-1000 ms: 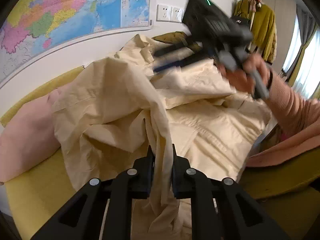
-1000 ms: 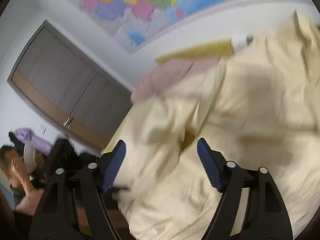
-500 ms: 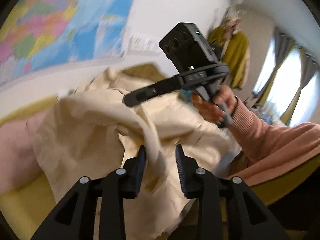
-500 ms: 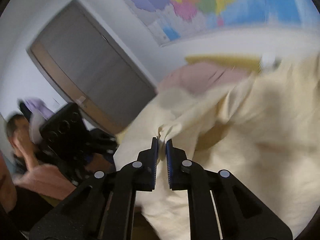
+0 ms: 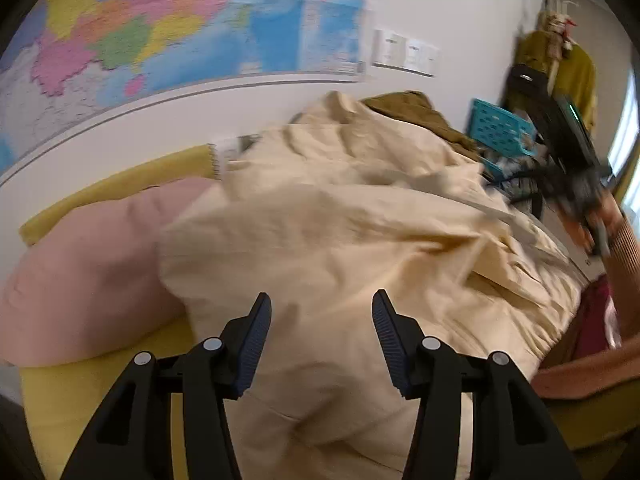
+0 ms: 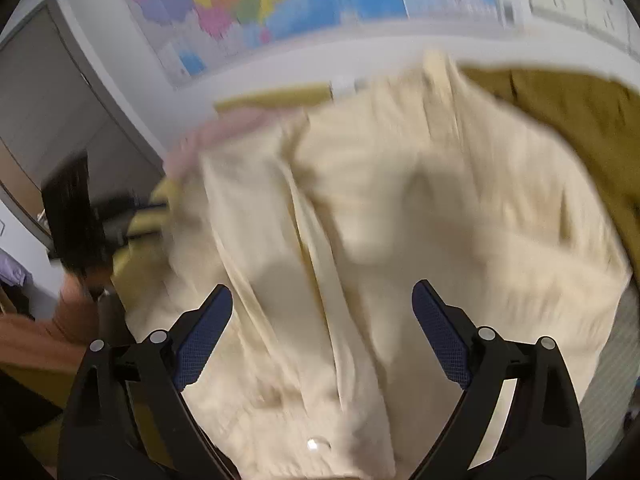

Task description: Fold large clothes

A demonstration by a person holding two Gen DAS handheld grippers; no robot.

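A large cream garment (image 5: 340,232) lies rumpled across a yellow surface (image 5: 92,392); it also fills the right wrist view (image 6: 400,240). My left gripper (image 5: 320,332) is open and empty just above the garment's near part. My right gripper (image 6: 320,328) is open and empty above the garment's button placket. The right gripper also shows in the left wrist view (image 5: 568,152), blurred, at the garment's far right. The left gripper appears blurred in the right wrist view (image 6: 80,216) at the left.
A pink pillow (image 5: 88,272) lies left of the garment. An olive garment (image 5: 416,112) lies behind it, also in the right wrist view (image 6: 568,120). A teal basket (image 5: 500,132) stands at the far right. A wall map (image 5: 180,28) hangs behind. A grey door (image 6: 44,120) is at the left.
Both grippers were shut on folds of the cream garment half a second ago. Both have opened and let go, and the cloth has dropped onto the surface.
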